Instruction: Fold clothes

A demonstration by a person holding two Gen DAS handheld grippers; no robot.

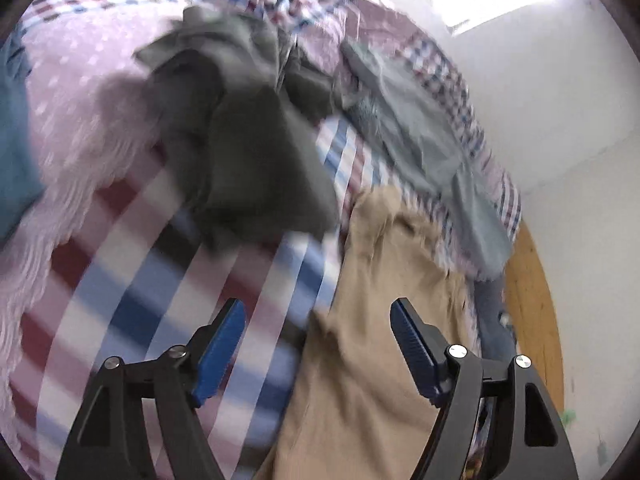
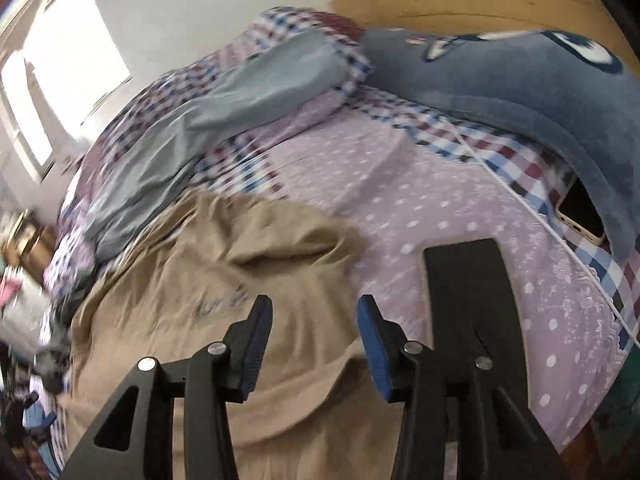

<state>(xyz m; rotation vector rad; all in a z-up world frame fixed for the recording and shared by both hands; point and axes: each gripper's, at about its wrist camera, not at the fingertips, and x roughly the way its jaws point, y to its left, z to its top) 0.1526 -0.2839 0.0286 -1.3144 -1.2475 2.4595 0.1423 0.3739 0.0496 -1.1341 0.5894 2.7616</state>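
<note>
Both the left gripper [image 1: 318,346] and right gripper [image 2: 315,342] hover wide and empty above the crumpled beige cotton garment [image 2: 224,280] on the bed [image 2: 460,208], so picking an edge to pinch seems next.

Two grippers show, one per view: the left gripper [image 1: 318,312] and the right gripper [image 2: 316,308], each at about 6 o'clock of its picture, each with two blue-padded fingers standing apart and nothing between them.

Garments lying loose on the bed come to three clear ones. One tan garment [image 1: 372,320] sits toward 5 o'clock in the left view. One dark grey-green garment [image 1: 256,152], heaped, sits near the centre toward 11 o'clock. One pale grey-blue garment [image 1: 424,136] runs toward 2 o'clock. A blue piece at 9 o'clock is too cut off to count.

One phone [image 2: 580,216] lies at 3 o'clock in the right view, with one white cable [image 2: 532,208] beside it and one blue plush cushion [image 2: 520,80] at 1 o'clock.
</note>
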